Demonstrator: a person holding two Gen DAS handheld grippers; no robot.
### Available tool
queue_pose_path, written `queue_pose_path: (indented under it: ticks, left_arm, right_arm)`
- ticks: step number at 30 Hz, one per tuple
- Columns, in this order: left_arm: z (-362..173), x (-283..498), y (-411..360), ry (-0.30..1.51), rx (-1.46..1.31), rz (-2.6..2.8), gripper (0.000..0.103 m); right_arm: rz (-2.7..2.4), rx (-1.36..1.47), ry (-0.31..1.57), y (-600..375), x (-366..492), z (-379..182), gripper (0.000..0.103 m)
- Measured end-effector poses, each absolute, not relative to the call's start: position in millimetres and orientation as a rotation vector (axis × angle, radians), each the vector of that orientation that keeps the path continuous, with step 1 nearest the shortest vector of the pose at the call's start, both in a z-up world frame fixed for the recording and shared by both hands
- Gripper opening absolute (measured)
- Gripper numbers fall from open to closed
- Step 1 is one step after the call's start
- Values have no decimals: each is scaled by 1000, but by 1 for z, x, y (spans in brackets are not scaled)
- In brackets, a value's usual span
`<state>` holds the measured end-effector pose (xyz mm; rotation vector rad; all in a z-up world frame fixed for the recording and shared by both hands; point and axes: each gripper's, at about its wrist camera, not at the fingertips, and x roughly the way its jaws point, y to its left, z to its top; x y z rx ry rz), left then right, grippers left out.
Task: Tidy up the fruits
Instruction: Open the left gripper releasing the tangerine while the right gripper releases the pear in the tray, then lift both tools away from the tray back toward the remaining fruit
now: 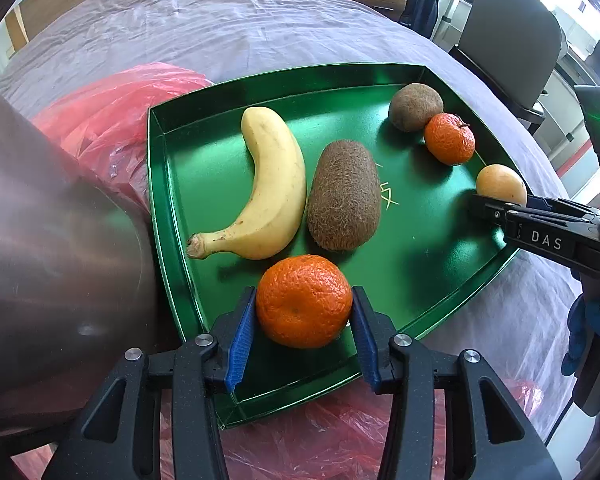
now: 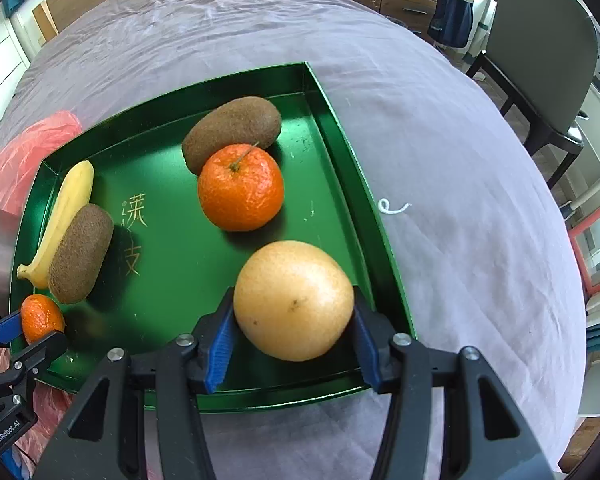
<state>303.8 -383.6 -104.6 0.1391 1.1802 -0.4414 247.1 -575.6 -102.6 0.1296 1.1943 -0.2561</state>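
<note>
A green tray (image 1: 172, 184) lies on a grey-clothed table. My left gripper (image 1: 303, 312) is shut on a mandarin (image 1: 303, 300) over the tray's near edge; the mandarin also shows in the right wrist view (image 2: 42, 318). My right gripper (image 2: 296, 320) is shut on a pale yellow round fruit (image 2: 294, 300) at the tray's right side (image 2: 339, 136); the fruit also shows in the left wrist view (image 1: 499, 184). In the tray lie a banana (image 1: 272, 188), a large kiwi (image 1: 343, 200), a second kiwi (image 1: 413, 106) and a second mandarin (image 1: 448, 139).
A red plastic bag (image 1: 112, 120) lies left of and under the tray. A shiny metal vessel (image 1: 52, 248) stands close at left. A grey chair (image 2: 539, 40) stands beyond the table at right. A bit of white string (image 2: 391, 207) lies on the cloth.
</note>
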Motion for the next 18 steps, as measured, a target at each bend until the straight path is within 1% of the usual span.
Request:
queue_pose_path:
  ticks: [4,6,8,11,14,18]
  left_arm:
    - [-103,303,-382,1180,148,-433,42]
    - [-102,301,-382,1173,155,-427,44]
    - [-99,299,-380,1156,165,-406,51]
    - [-95,297,-379,1137,173,-397,54]
    - [-90,293,-379,1115,182,-397,57]
    - [-80,287,-379,1075,197,-396,58]
  right_arm:
    - [-260,135,1198,-575,247,-102,72]
    - [-260,131,1199,-574,247,-101,78]
    - [-258,123,1195,-573,247,-98,86]
    - [-253,111,1189,-568,247,-94,91]
    - [-251,105,1182,-564,245,-88,94]
    - [-246,101,1165,-559,242,-79,98]
